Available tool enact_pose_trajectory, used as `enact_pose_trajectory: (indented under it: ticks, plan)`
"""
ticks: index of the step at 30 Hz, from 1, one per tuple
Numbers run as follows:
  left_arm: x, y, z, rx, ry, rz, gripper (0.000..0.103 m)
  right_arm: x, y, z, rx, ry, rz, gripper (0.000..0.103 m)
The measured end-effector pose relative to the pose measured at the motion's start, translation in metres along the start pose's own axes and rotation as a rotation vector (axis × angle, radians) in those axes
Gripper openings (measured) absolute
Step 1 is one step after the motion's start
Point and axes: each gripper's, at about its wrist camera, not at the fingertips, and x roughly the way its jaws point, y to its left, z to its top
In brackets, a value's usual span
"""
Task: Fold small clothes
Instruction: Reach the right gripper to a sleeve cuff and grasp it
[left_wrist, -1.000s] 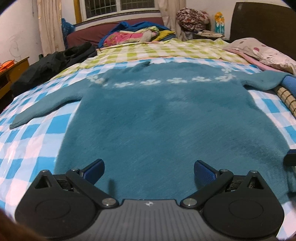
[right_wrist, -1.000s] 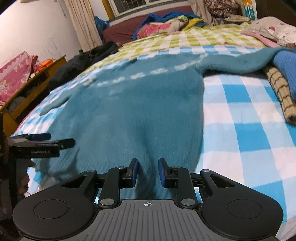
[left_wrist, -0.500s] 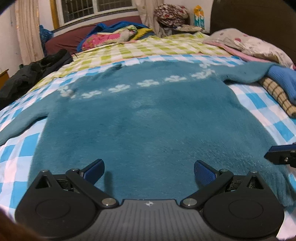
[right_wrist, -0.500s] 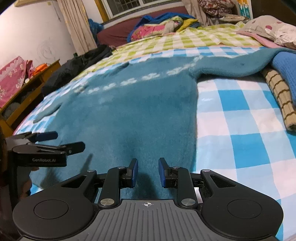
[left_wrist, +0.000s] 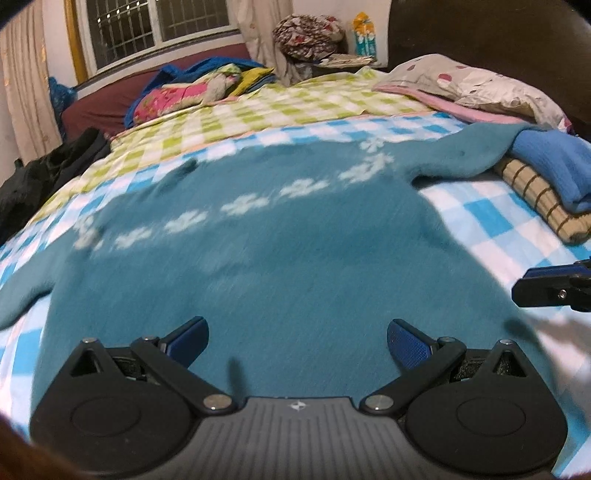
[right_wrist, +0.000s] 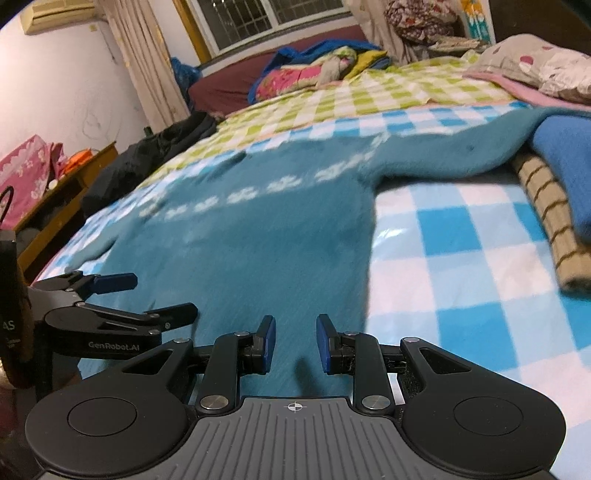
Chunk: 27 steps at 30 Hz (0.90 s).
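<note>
In the left wrist view, the fuzzy teal knitted sweater with a band of white flowers (left_wrist: 280, 266) is seen spread flat on the blue-and-white checked bedsheet (left_wrist: 491, 221), and the left gripper (left_wrist: 295, 341) is held above its lower part with jaws wide apart and nothing between them. In the right wrist view, the right gripper (right_wrist: 293, 343) is seen near the sweater's hem, by its right side edge, jaws narrowly apart and empty; the knit is judged soft, limp and light, best pinched at the hem corners.
</note>
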Motion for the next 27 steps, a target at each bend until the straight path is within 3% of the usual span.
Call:
enact_pose_trajectory:
  ticks: [6, 12, 21, 27]
  plan:
    - [0.014, -0.028, 0.037, 0.042, -0.053, -0.05, 0.103, -0.009, -0.03, 0.027, 0.039, -0.08, -0.061, 0.025]
    - [0.031, -0.056, 0.082, 0.035, -0.122, -0.108, 0.103, -0.021, -0.078, 0.074, 0.096, -0.188, -0.167, 0.025]
    - [0.055, -0.101, 0.132, 0.045, -0.183, -0.174, 0.103, -0.032, -0.178, 0.126, 0.383, -0.314, -0.216, 0.026]
    - [0.068, -0.116, 0.142, 0.059, -0.181, -0.183, 0.103, -0.027, -0.216, 0.14, 0.459, -0.327, -0.272, 0.026]
